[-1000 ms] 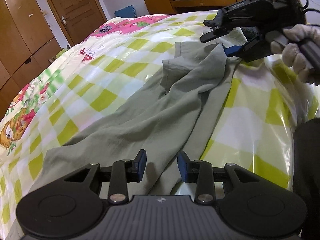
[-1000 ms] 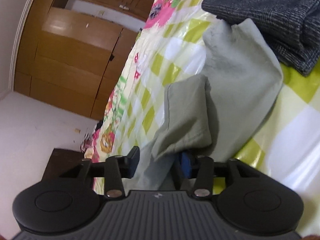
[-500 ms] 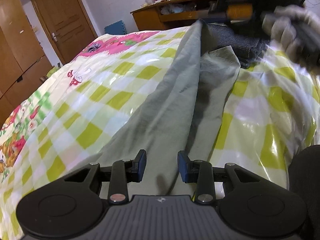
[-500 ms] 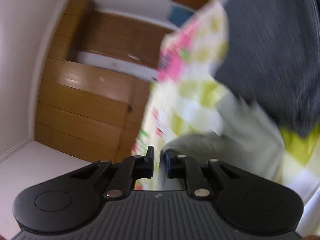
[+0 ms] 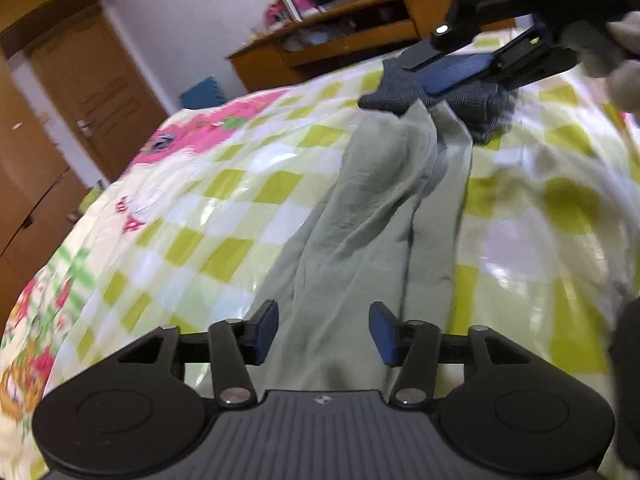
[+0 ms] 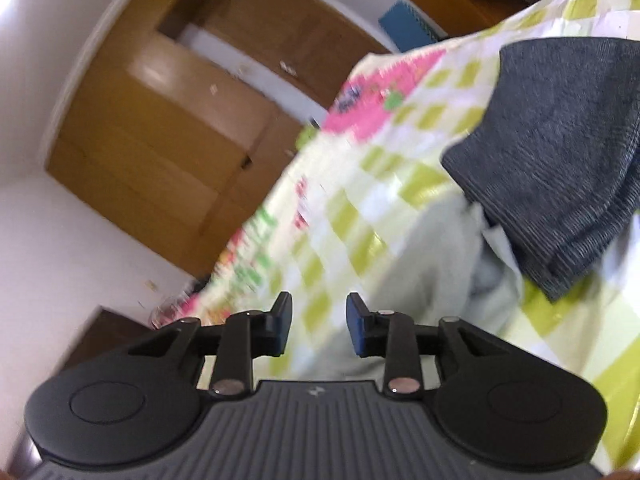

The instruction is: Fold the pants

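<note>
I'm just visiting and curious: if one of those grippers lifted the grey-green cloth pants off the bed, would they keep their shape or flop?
The grey-green cloth pants would probably flop: they lie in soft wrinkles and folds on the checked bedspread. They look thin, so likely light. Pinched at one spot, the rest would probably hang and drag rather than lift flat.

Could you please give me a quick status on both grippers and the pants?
Left gripper opening, nothing pinched, pants beneath. Right gripper opening, empty, above the far end. Pants lie long and rumpled on the bedspread. Dark folded garment overlaps their far end.
</note>
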{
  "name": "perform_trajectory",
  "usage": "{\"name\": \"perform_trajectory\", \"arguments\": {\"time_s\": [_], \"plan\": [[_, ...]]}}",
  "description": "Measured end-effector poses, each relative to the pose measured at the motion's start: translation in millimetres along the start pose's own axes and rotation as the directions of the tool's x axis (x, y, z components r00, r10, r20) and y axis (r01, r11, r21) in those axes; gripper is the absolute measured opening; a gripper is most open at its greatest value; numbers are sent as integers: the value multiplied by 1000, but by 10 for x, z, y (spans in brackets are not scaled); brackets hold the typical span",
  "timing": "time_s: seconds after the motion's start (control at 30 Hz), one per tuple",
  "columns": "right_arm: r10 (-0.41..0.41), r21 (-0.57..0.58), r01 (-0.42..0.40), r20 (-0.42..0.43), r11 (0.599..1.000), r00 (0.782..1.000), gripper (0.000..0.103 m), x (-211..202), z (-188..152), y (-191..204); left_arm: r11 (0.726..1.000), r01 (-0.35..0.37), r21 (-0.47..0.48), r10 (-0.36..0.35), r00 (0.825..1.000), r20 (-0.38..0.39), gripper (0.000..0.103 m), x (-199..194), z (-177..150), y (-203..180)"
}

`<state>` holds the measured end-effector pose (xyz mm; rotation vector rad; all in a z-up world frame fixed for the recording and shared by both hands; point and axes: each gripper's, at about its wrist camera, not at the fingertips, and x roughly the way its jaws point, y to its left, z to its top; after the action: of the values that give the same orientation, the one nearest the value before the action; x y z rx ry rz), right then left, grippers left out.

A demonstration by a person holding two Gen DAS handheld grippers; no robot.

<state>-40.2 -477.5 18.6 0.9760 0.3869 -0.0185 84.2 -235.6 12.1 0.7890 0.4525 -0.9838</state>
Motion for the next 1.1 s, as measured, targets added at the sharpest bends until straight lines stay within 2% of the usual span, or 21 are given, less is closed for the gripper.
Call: {"name": "perform_trajectory", "arguments": {"time_s": [0.13,0.2,0.27,0.33,0.43,0.5,0.57,0.67,0.77,0.8,0.83,0.9,0.93,1.03,1.07,1.1], "plan": [[12,22,-11,-32,1000,999,37,20,-87,-80,998,10,56,-6,998,-56,63,424,87,87],[7,17,-6,-56,1000,998,39,52,-121,-105,996,74,47,-71,996,-62,53,482,166,127],[-8,4,8,-72,1000,997,39,51,-157,-138,988,141,62,-138,989,-46,52,478,259,112],[-20,7,20,-80,1000,997,39,71,-140,-183,980,160,121,-154,986,-57,48,538,343,22],[-31,24,33,-71,999,997,39,9,-99,-270,971,193,143,-179,978,-104,24,707,439,-62],[-39,23,40,-61,999,997,40,-36,-62,-311,968,200,149,-183,976,-121,16,763,483,-99],[-43,24,44,-54,999,998,40,-103,-33,-356,968,208,142,-191,973,-127,16,756,538,-108],[-51,23,52,-43,998,998,40,-192,-20,-412,969,189,159,-173,979,-109,16,619,622,-68],[-47,43,49,-40,998,998,41,-239,-28,-501,961,250,116,-245,968,-57,18,473,801,1],[-47,55,49,-40,997,998,41,-246,-36,-537,949,298,105,-294,954,-50,28,460,872,-4],[-47,70,50,-39,996,998,41,-258,-47,-569,942,316,115,-313,949,-42,31,460,928,-40],[-45,84,48,-36,995,998,41,-296,-55,-606,940,275,202,-277,961,-17,54,512,993,-229],[-44,84,47,-31,995,999,41,-326,-53,-619,938,250,241,-255,967,-11,55,558,1007,-318],[-45,93,46,-14,995,999,42,-420,-29,-662,924,251,289,-252,967,-31,55,716,1027,-553],[-45,98,46,-10,994,999,44,-445,-21,-680,925,241,295,-240,970,-41,52,774,1039,-613],[-45,101,45,-8,994,999,44,-466,-15,-694,931,213,298,-207,977,-53,33,842,1053,-680]]}}
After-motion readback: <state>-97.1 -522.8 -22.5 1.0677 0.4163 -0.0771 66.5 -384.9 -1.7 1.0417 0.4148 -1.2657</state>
